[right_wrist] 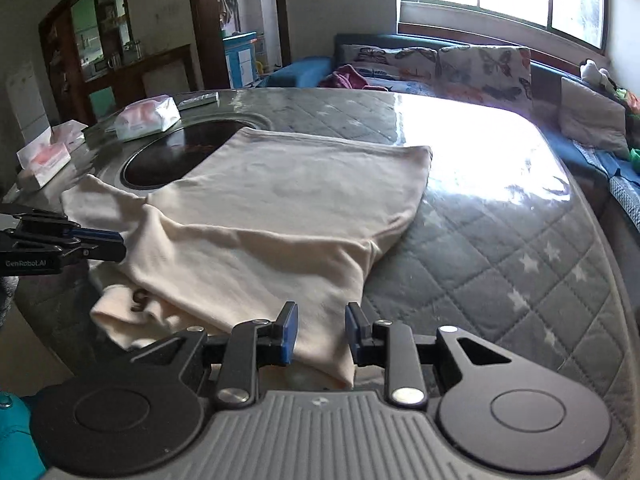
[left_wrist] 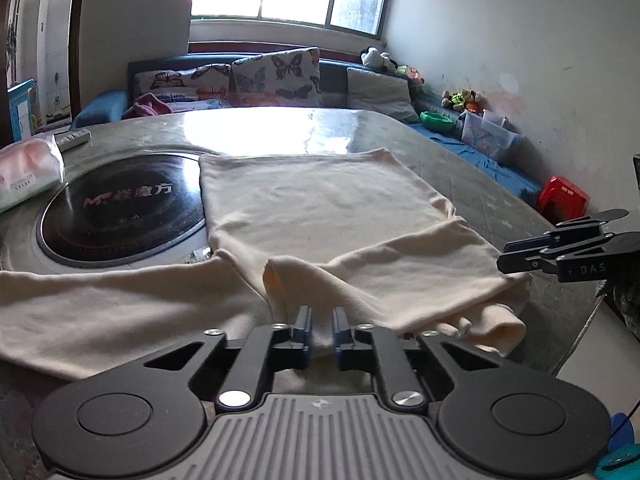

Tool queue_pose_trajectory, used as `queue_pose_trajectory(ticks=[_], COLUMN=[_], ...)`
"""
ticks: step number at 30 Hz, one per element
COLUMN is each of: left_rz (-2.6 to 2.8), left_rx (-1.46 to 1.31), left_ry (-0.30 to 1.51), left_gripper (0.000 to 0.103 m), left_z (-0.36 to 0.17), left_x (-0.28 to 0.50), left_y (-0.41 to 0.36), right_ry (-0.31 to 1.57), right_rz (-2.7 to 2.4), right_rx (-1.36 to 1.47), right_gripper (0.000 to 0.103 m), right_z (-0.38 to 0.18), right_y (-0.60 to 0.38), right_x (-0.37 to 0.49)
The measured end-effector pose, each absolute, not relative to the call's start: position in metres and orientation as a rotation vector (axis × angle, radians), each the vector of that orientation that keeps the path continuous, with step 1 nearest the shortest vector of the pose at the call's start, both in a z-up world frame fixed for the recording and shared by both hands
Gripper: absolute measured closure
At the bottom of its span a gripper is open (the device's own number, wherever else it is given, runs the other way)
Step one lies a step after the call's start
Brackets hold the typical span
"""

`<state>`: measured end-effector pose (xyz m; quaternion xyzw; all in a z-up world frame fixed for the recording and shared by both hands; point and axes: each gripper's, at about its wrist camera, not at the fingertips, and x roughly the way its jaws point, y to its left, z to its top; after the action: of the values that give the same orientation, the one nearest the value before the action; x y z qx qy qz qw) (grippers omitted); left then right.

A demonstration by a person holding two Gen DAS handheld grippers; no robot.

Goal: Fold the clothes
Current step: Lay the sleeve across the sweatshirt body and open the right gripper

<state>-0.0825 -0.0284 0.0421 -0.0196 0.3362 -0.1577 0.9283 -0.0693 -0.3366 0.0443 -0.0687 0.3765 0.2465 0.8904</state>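
Risk: thin pinch at near hem cd slip mid-fold, bunching layers. Cream soft knit garment (left_wrist: 320, 216) lay flat on grey quilted star-print table cover (right_wrist: 500, 248), one sleeve over black glass hob disc (left_wrist: 120, 208). Left gripper (left_wrist: 322, 320) clamped on fabric ridge, jaws nearly together. Right gripper (right_wrist: 322, 328) jaws apart, straddling cloth edge, not gripping.

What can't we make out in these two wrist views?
- Shirt near hem: left wrist view, hidden under the left gripper body.
- Shirt corner between the right gripper pads: right wrist view; contact with the pads unclear.
- Print on shirt: folded under, mostly covered.
- Cooktop right part: covered by shirt.
- Tissue pack text: too small; cut off by the left edge.
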Motion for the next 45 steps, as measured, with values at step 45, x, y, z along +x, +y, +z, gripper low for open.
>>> queue_pose_trajectory(ticks=[45], left_rz=[-0.301], left_rx=[-0.054], left_ry=[0.672], left_gripper=[0.097], left_z=[0.059], left_x=[-0.045], left_y=[-0.038], right_ry=[0.707], right_rz=[0.536], right_rx=[-0.204], right_gripper=[0.081], right_z=[0.035], right_y=[-0.308], right_x=[-0.013])
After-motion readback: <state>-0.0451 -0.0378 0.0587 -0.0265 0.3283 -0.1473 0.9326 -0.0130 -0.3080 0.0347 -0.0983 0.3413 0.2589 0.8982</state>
